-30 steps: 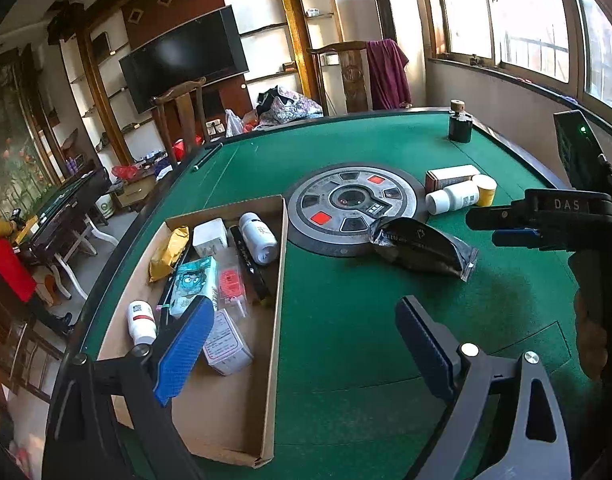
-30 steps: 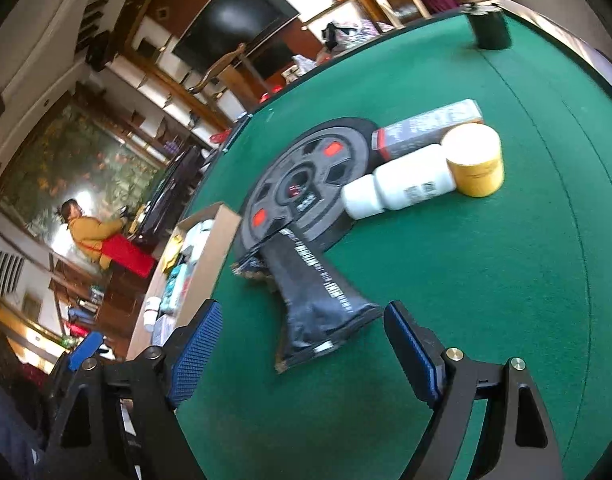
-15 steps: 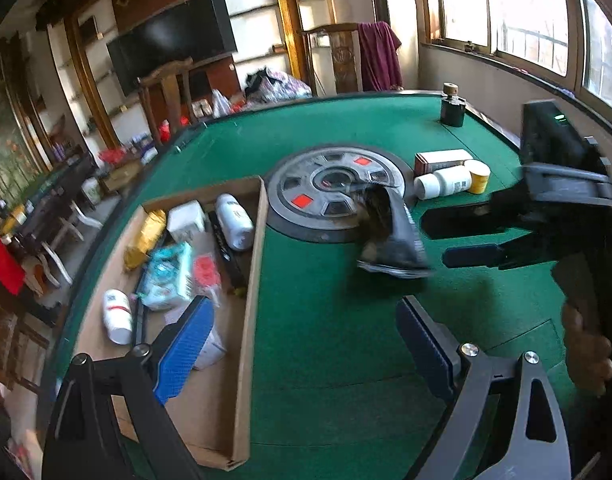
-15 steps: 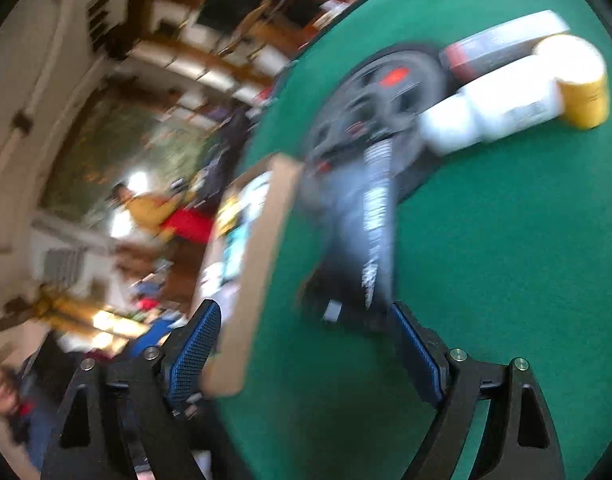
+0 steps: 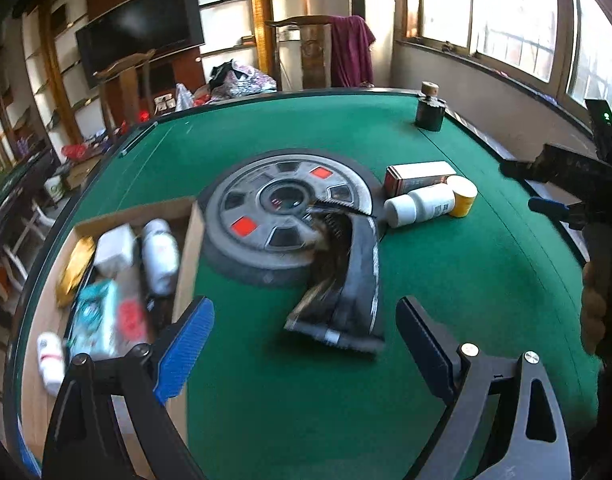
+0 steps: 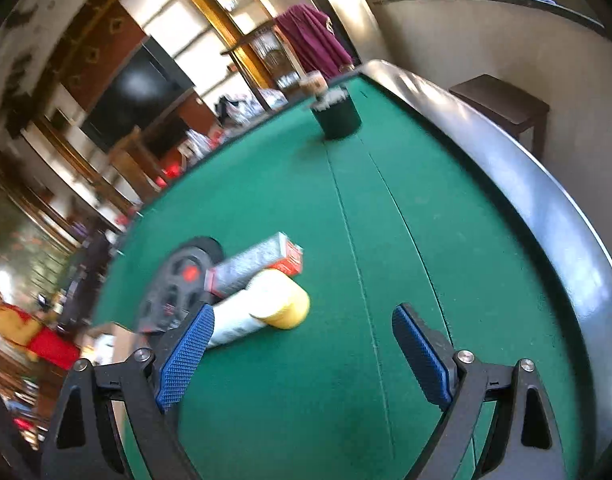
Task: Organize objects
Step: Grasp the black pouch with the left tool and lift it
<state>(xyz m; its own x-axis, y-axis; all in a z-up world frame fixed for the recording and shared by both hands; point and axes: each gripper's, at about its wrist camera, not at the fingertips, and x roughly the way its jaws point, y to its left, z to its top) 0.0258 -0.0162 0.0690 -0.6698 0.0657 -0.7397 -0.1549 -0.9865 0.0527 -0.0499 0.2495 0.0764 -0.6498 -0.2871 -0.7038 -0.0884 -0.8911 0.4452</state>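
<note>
A black pouch (image 5: 346, 280) lies on the green felt, its top end resting on the round grey disc (image 5: 274, 208). My left gripper (image 5: 304, 312) hovers open just short of it, and the pouch's near end lies in line with the gap. My right gripper (image 6: 302, 316) is open, its jaws still opening with nothing between them. Just ahead of its left finger lie a yellow jar (image 6: 284, 304), a white bottle (image 6: 234, 322) and a red-and-grey carton (image 6: 258, 264). The cardboard box (image 5: 188, 256) at the left holds several packets and bottles.
A dark jar with a cork (image 5: 429, 110) stands at the table's far right corner, near the raised black rim (image 6: 546, 208). A hand (image 5: 594, 312) holding the right tool fills the right edge of the left wrist view. Chairs and a television stand beyond the table.
The pouch left the right gripper's span and swung round onto the disc's edge. The right gripper turned away to the right, towards the bottles. The left gripper moved in on the pouch.
</note>
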